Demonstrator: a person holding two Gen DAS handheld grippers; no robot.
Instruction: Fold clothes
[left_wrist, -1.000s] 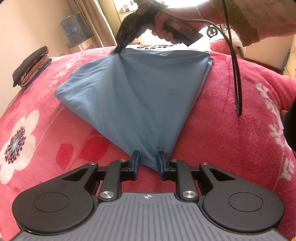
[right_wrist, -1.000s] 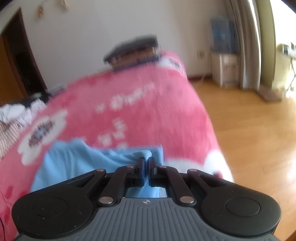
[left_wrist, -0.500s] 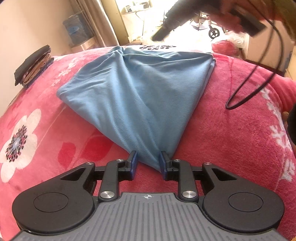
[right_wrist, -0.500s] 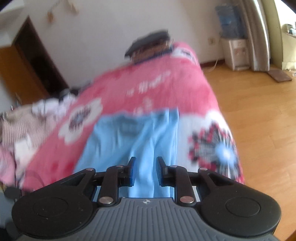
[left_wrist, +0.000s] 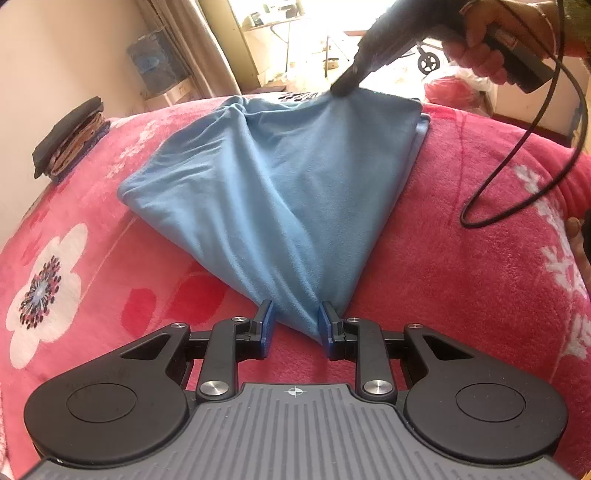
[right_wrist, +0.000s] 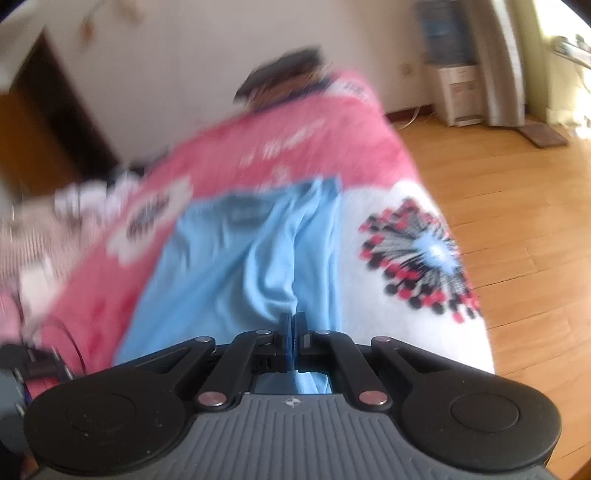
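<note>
Blue garment on the red floral blanket, held at two ends

The blue garment (left_wrist: 280, 192) lies spread on the blanket (left_wrist: 461, 280) covering the bed. The left hand-held gripper (left_wrist: 294, 325) stands wide apart, the cloth's near corner lying between its fingers. The right hand-held gripper (right_wrist: 293, 332) is pinched tight on the far edge of the garment, its tip also visible in the left view.

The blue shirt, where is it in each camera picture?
Left wrist: blue shirt fills the middle, its near corner between the open left tongs.
Right wrist: blue shirt lies centre-left, pinched in the right tongs.
Shared landmark: dark stack, upper left, top centre.
</note>
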